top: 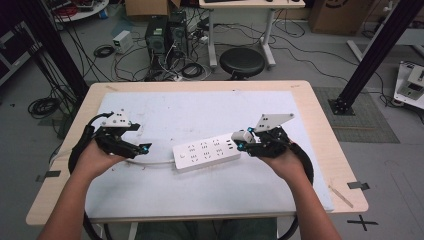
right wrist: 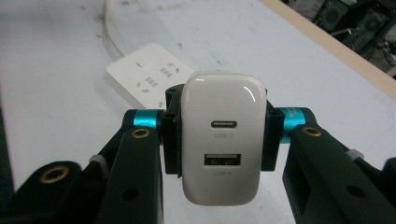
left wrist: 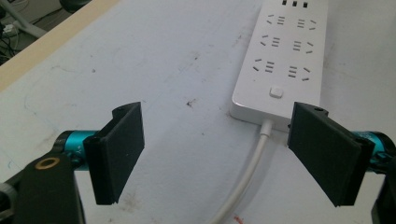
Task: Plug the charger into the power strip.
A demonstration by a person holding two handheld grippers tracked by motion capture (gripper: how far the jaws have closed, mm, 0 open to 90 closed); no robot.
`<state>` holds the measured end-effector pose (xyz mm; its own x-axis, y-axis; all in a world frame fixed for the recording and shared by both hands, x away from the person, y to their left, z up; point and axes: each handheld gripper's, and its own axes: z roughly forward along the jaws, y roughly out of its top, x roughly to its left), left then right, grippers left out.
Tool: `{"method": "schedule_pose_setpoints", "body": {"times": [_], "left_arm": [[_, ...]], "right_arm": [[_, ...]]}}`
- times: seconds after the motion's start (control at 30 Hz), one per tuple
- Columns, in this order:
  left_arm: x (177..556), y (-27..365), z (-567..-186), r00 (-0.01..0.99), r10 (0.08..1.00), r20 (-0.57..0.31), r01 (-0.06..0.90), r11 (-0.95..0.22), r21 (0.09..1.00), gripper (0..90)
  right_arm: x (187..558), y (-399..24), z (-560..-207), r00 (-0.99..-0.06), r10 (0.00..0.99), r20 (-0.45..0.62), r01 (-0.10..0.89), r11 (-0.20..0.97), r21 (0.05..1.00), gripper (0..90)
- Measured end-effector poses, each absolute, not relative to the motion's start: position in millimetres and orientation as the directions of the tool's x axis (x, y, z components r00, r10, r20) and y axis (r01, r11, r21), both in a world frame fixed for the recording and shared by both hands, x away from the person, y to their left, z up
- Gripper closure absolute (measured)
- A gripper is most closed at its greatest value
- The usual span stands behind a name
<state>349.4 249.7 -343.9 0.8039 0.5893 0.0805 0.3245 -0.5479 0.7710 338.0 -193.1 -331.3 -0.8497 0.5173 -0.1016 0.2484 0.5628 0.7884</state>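
Observation:
A white power strip lies in the middle of the white mat, its cord running off its left end. My right gripper is shut on a white USB charger, gripped by its sides just above the strip's right end; its USB-C and USB-A ports face the camera. The strip shows behind it. My left gripper stands open left of the strip. Between its pads are the cord and the switch end of the strip, with neither pad touching them.
The white mat covers most of the wooden table. Beyond the far edge, a black stool, computer towers and loose cables sit on the floor. A black frame post rises at the right.

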Motion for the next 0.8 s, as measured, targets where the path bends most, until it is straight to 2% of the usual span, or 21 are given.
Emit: {"method": "schedule_pose_setpoints", "body": {"times": [0.2, 0.53, 0.77, 0.8], "left_arm": [[346.8, 253.2, -346.5, 0.801, 0.594, 0.076, 0.333, -0.547, 0.768, 18.7], [343.8, 258.3, -348.4, 0.796, 0.601, 0.074, 0.350, -0.557, 0.753, 18.7], [339.5, 256.9, -348.9, 0.797, 0.593, 0.112, 0.326, -0.579, 0.747, 18.7], [338.4, 256.2, -349.7, 0.801, 0.585, 0.124, 0.320, -0.594, 0.738, 18.7]], "right_arm": [[349.3, -183.3, -335.0, -0.851, 0.493, -0.182, 0.249, 0.684, 0.686, 63.2], [374.7, -177.2, -330.1, -0.915, 0.375, -0.148, 0.218, 0.769, 0.601, 63.2], [393.7, -154.3, -328.3, -0.958, 0.238, -0.162, 0.128, 0.856, 0.500, 63.2], [398.5, -146.7, -328.6, -0.968, 0.190, -0.161, 0.093, 0.876, 0.474, 63.2]]}}
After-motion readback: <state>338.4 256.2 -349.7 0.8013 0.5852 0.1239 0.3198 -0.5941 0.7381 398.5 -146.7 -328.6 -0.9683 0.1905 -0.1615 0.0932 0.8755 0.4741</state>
